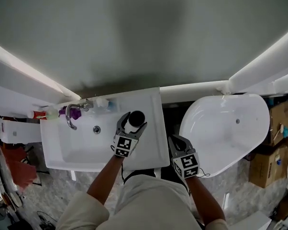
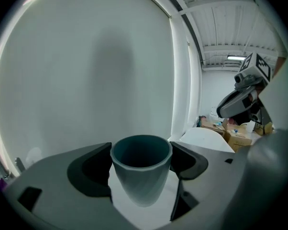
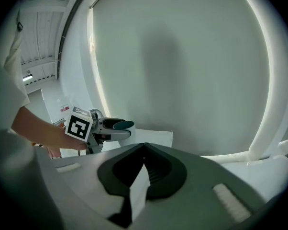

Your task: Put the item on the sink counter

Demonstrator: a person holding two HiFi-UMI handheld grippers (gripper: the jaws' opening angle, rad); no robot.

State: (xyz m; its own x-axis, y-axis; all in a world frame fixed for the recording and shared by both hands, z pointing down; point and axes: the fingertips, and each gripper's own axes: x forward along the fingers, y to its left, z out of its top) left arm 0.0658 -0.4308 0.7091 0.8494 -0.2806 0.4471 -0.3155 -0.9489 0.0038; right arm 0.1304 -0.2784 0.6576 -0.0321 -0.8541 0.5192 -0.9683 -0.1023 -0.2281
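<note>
Over the sink counter, the left gripper grips a seemingly teal cup.

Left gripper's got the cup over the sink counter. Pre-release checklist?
1. Cup gripped by left gripper: ok, both fingers sit against its sides.
2. Cup upright, mouth up: ok.
3. Cup over the flat part of the sink counter, right of the basin: ok.
4. Cup base resting on the counter: cannot tell.
5. Right gripper out of the way: ok, shut, empty, past the counter's right edge.
</note>
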